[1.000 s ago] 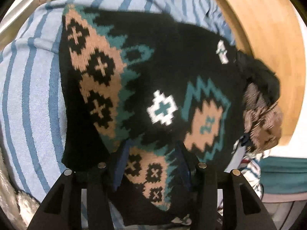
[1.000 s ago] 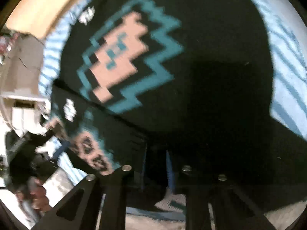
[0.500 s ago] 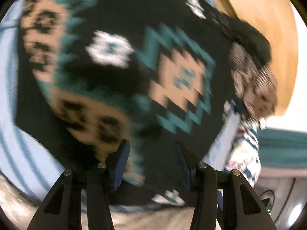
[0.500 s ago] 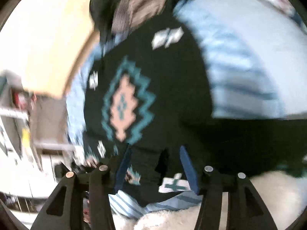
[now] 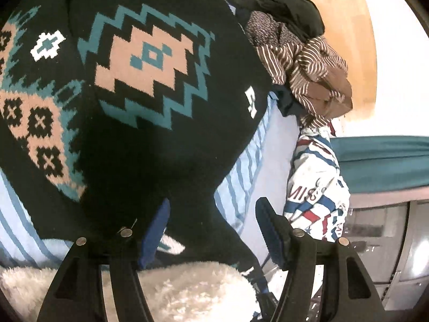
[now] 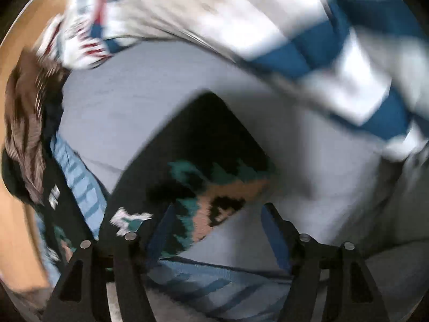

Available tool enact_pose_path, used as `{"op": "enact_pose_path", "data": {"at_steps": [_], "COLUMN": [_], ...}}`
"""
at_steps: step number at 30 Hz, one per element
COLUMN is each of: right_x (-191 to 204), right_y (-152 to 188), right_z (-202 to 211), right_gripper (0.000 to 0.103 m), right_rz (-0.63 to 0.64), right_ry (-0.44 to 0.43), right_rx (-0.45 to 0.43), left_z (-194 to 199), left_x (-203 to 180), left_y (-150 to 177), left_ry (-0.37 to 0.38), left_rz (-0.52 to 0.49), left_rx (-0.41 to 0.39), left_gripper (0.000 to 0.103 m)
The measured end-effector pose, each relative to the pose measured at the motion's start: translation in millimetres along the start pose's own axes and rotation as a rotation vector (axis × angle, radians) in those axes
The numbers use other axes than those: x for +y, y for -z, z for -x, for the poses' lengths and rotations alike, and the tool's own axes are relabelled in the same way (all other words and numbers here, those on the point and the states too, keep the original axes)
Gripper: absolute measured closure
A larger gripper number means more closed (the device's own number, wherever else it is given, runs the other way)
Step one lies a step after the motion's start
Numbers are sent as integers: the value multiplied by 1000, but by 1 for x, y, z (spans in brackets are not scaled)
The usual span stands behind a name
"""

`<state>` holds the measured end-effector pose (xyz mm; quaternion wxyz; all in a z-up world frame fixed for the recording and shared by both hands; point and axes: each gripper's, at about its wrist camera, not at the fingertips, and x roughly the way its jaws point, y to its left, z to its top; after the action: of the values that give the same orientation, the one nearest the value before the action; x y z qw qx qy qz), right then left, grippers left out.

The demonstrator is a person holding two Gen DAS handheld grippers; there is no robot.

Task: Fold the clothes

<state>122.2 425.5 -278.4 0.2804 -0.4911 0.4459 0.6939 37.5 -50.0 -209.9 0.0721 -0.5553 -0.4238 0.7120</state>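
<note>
Sweater: black patterned sweater [image 5: 150,86] lies on the striped blue sheet [image 5: 241,177], an edge doubled over at left.
Left gripper [image 5: 211,222]: jaws apart, gripping nothing, sweater hem between them.
Right gripper [image 6: 217,228]: jaws apart, over a sweater corner; view blurred.
Progress: partly folded at most; squareness unconfirmed.
Outstanding: heaped garments [image 5: 303,61] at far right remain unfolded.

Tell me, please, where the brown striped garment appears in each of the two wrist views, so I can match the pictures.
Left wrist view: the brown striped garment is upper right, crumpled against the wooden board, right of the black patterned sweater.
Right wrist view: it is at the left edge, blurred.
Shared landmark: the white printed garment with red and blue marks, next to it, along the top in the right view.
</note>
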Motion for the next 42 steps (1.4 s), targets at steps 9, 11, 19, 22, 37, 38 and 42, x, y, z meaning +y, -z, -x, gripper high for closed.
{"op": "enact_pose_path", "data": {"at_steps": [9,11,19,22,37,38,42], "right_x": [3,4,168,255,308,304,289], "right_y": [-14,-17,24,90,246,231,182], "right_z": [13,16,122,136,36,29,2], "right_gripper": [92,94,94,94,31,31,31], "right_rz": [1,1,439,672,941,893,763], "right_ry": [-232,-283,-529,-628,-453,-425,-296], "right_rx": [-81,-99,-224,-167,244,239,207], "left_z": [22,29,61,86,148,146,128], "left_x": [19,29,77,107,236,233,204], "left_y": [-5,-10,-29,-40,-71,-75,-93], "left_ry": [-45,-55,-12,-17,9,20,54], "left_rz": [23,47,236,333,667,650,534], "left_rx": [-58,-85,-183,-262,-402,-393,-328], "left_gripper": [36,36,36,36,36,36,36]}}
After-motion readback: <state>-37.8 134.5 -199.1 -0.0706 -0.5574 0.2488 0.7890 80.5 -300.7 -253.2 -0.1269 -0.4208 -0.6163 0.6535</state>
